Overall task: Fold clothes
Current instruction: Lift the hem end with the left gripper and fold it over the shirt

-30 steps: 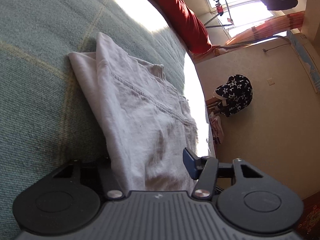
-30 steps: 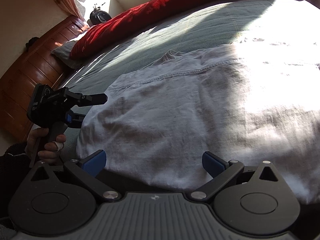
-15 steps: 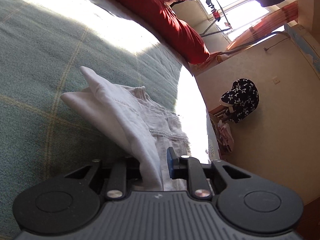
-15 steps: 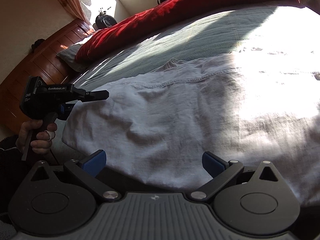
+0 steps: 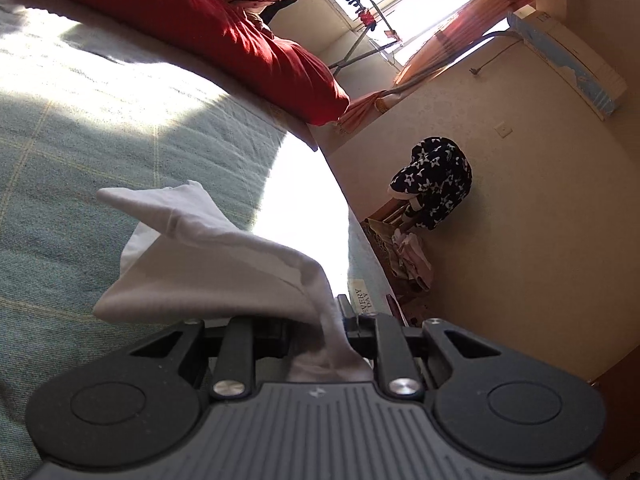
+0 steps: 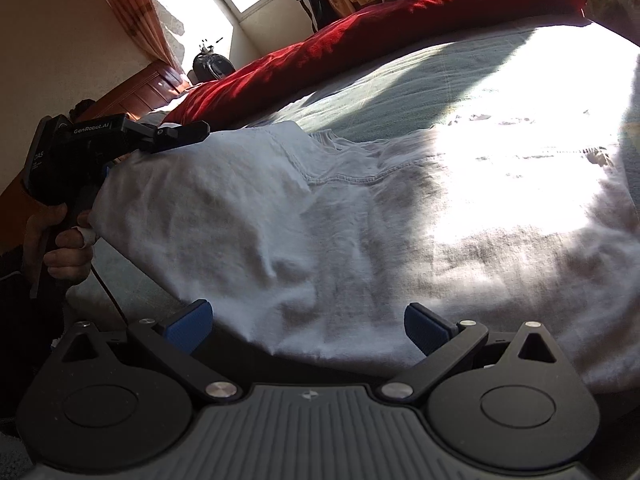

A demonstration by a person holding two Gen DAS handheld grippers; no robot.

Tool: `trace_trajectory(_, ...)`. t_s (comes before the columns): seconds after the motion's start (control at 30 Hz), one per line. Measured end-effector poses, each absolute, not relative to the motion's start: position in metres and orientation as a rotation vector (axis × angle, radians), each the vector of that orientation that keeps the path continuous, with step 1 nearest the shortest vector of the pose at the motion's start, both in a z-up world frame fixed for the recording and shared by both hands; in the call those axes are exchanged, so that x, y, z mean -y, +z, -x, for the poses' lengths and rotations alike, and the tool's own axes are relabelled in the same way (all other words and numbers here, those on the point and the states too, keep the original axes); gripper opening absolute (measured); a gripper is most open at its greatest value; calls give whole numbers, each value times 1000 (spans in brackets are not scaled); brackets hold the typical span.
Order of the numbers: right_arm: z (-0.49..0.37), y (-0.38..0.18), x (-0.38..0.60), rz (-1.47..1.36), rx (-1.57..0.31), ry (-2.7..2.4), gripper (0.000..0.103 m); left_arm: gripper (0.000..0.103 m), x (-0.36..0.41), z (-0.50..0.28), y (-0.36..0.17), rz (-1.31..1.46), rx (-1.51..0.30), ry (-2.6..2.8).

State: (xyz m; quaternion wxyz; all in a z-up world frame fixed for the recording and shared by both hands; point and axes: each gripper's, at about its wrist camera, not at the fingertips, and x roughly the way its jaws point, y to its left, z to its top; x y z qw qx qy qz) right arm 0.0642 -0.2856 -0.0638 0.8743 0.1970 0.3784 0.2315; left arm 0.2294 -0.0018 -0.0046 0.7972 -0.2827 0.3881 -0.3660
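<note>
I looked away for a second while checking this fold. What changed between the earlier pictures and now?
The left tool closed on the near corner of the white garment and lifted it off the green bedspread, so that side now peels up and over. The right tool stayed open at the near hem, gripping nothing. The rest of the garment and the red pillow stayed put.

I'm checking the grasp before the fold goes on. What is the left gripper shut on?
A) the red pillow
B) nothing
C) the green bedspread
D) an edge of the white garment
D: white garment fabric is pinched between the shut jaws of the left gripper and lifted off the bed.
</note>
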Motion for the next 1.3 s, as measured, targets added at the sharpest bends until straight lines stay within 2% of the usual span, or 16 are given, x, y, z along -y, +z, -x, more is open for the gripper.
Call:
trace_trajectory(0.33, -43, -60, 324, -453, -743, 417, 103, 18, 80, -240, 18, 557, -822, -915)
trace_trajectory(0.97, -8, -66, 400, -540, -693, 256, 103, 18, 191, -253, -15, 395, -969, -956)
trace_trajectory(1.3, -4, -71, 410, -559, -694, 234, 103, 18, 236, -250, -28, 189, -1010, -913)
